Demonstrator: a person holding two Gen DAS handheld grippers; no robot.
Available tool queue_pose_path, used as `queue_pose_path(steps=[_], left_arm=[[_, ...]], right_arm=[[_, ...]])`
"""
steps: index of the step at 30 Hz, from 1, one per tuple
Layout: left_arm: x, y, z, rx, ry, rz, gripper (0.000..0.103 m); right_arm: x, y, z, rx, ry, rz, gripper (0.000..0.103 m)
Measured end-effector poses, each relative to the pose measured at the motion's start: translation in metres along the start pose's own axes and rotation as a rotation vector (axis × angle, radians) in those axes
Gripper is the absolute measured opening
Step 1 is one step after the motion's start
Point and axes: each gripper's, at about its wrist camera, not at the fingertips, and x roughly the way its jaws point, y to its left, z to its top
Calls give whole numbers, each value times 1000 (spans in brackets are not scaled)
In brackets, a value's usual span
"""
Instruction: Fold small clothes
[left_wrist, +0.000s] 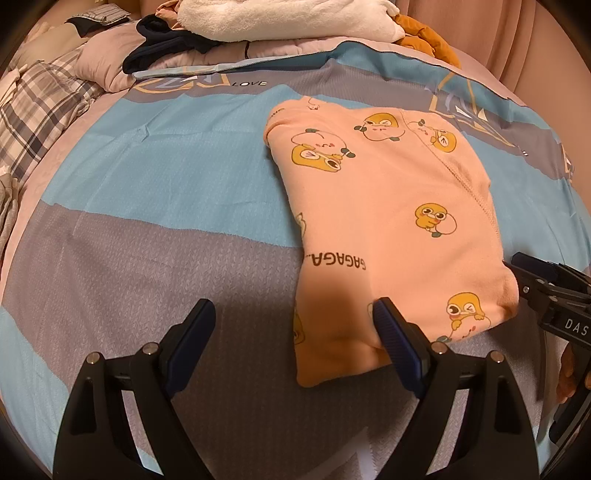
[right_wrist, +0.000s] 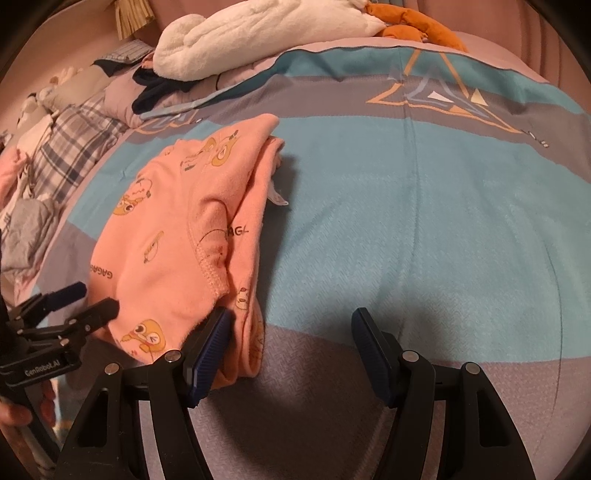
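A small pink garment (left_wrist: 388, 221) with yellow duck prints lies folded into a thick rectangle on the blue and grey bedspread (left_wrist: 166, 184). My left gripper (left_wrist: 295, 325) is open at the garment's near left corner, its right finger resting against the cloth. My right gripper (right_wrist: 291, 332) is open at the garment's (right_wrist: 177, 240) near right corner, its left finger touching the folded edge. Each gripper shows in the other's view: the right one (left_wrist: 532, 273) beside the garment's right edge, the left one (right_wrist: 88, 299) at its left edge. Neither holds anything.
A white fluffy blanket (left_wrist: 280, 18) and an orange plush (left_wrist: 428, 40) lie at the head of the bed. Dark clothes (left_wrist: 162, 40) lie near them. A plaid cloth (left_wrist: 40, 107) and a grey garment (right_wrist: 29, 232) lie at the left side.
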Motion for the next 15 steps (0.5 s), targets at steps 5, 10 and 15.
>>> queue_pose_path(steps=[5, 10, 15], left_arm=[[0, 0, 0, 2, 0, 2, 89], [-1, -2, -2, 3, 1, 8, 89], [-5, -3, -4, 2, 6, 17, 89]], right_arm=[[0, 0, 0, -3, 2, -6, 66], [0, 1, 0, -1, 3, -6, 66], [-2, 1, -2, -1, 3, -9, 66]])
